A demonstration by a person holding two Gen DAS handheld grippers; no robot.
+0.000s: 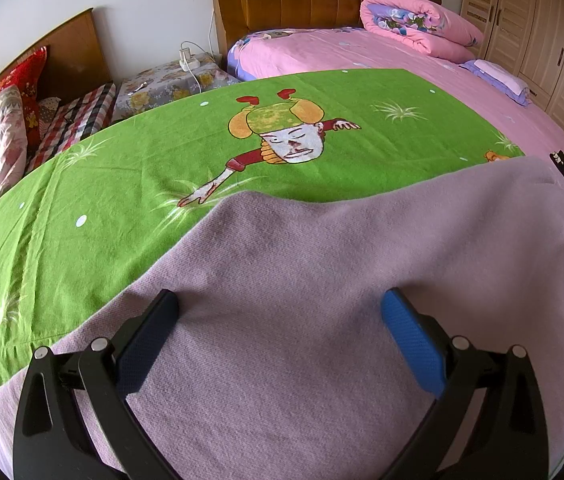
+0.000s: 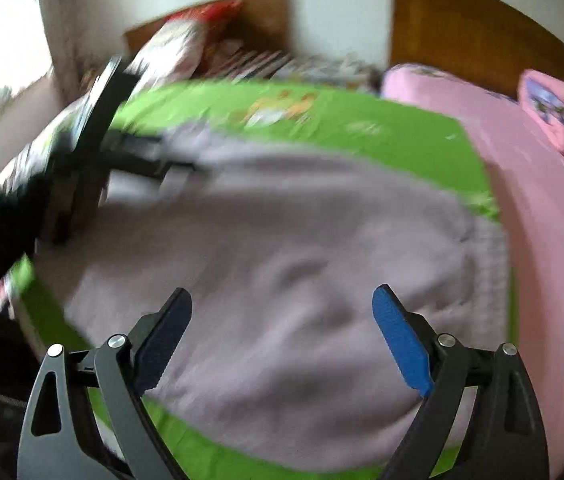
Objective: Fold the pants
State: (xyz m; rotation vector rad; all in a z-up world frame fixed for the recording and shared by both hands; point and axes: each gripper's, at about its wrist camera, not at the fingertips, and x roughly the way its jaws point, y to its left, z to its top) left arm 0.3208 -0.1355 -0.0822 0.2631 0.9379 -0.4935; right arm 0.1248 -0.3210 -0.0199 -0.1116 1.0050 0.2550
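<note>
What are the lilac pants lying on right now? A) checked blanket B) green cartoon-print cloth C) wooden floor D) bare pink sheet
B: the pants lie spread on the green cloth, which shows around their edges in both wrist views; the pink sheet lies beyond it.

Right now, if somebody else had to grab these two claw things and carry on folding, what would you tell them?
Left gripper: open, nothing held, poised over the lilac pants.
Right gripper: open, empty, above the same pants; its view is blurred.
Pants lie bunched on the green cartoon sheet, which covers part of the pink bed. They look already doubled into a compact shape, with wrinkles.
How many folds are done cannot be told. Probably left: smooth it, then a final fold if needed.
</note>
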